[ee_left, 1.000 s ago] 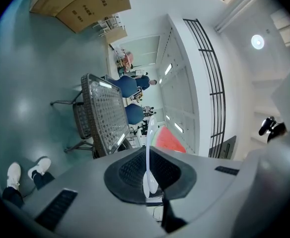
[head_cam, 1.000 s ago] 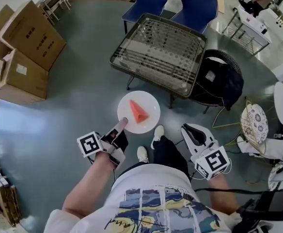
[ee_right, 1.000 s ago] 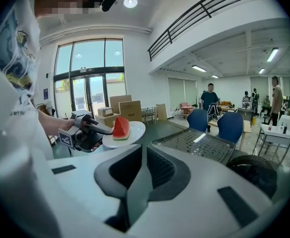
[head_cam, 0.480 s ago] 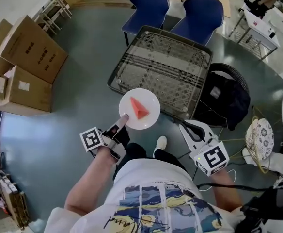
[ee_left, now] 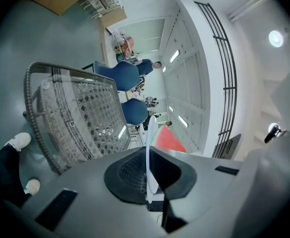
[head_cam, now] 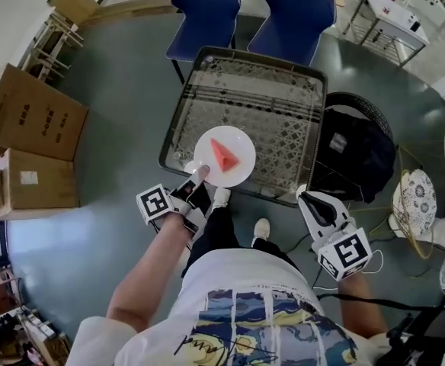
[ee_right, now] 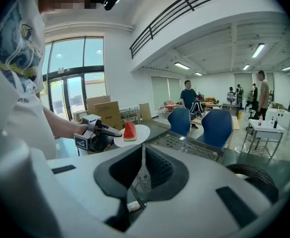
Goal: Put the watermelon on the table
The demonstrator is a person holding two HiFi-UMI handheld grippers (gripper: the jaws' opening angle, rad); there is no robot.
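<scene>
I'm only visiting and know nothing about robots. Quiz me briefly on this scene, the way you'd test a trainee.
1. True or false: the watermelon slice lies on a white plate.
2. Which one grips the plate's rim? A) left hand-held gripper B) right hand-held gripper
3. Fill in: two blue ___ stand at the far side of the table.

Key: 1 true; 2 A; 3 chairs.

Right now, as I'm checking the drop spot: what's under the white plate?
The near left part of the table lies under the plate, which the left gripper clamps by its rim. The tabletop patch directly below is covered.
</scene>
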